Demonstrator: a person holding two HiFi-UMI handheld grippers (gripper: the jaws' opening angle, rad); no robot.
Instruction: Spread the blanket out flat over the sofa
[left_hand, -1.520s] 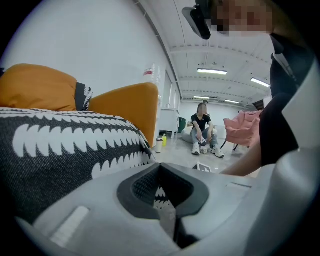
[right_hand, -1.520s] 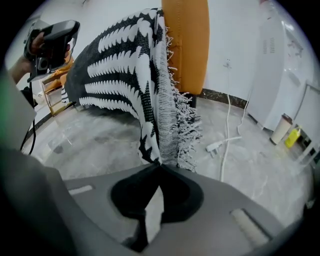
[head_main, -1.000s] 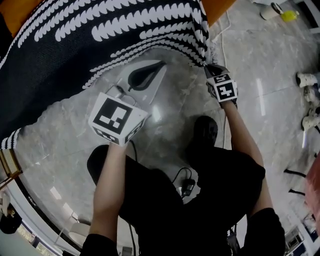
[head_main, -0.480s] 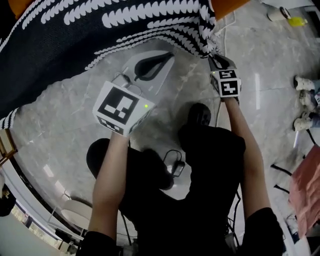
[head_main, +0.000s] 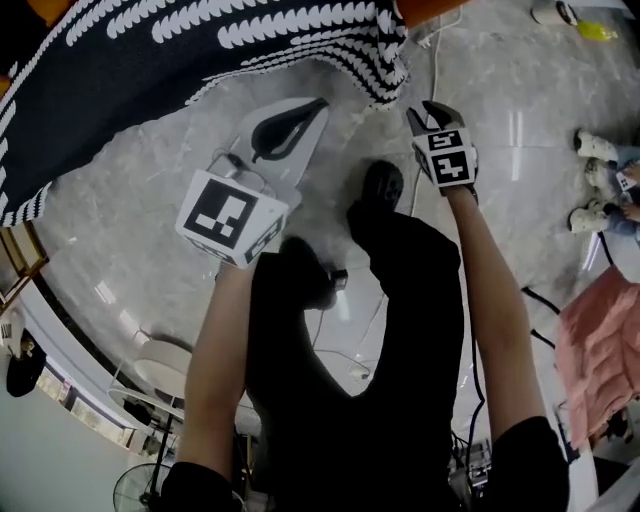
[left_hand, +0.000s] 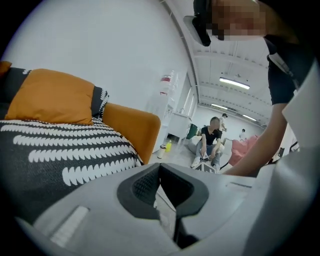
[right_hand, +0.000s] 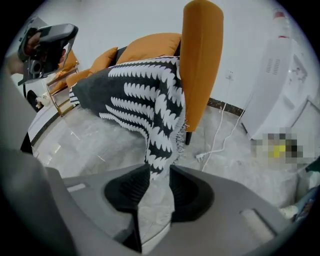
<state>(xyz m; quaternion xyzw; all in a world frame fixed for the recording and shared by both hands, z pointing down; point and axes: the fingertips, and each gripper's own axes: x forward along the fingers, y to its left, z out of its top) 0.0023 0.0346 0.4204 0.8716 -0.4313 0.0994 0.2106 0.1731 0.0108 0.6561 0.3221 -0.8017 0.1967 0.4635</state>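
Observation:
The black blanket (head_main: 200, 50) with rows of white leaf marks lies over the orange sofa (head_main: 425, 8), and its fringed corner (right_hand: 160, 150) hangs over the sofa's arm (right_hand: 200, 60) toward the floor. My right gripper (head_main: 425, 108) hovers just right of that corner. Its jaws have just been opening and hold nothing, and the corner dangles beyond the tips (right_hand: 160, 170). My left gripper (head_main: 320, 102) is above the marble floor in front of the blanket's hanging edge, clear of it. Its tips (left_hand: 160, 167) meet with nothing between them. The blanket (left_hand: 65, 150) covers the seat.
Orange cushions (left_hand: 50, 97) rest against the sofa back. A white cable (right_hand: 225, 130) trails on the floor beside a white appliance (right_hand: 280, 85). A gold rack (right_hand: 55, 100) stands past the sofa. A person (left_hand: 212, 140) sits farther off, near shoes (head_main: 600, 150) and pink cloth (head_main: 600, 350).
The right gripper has let go of the blanket corner and opened, and the corner now hangs free. Both grippers have lifted away from the blanket's edge.

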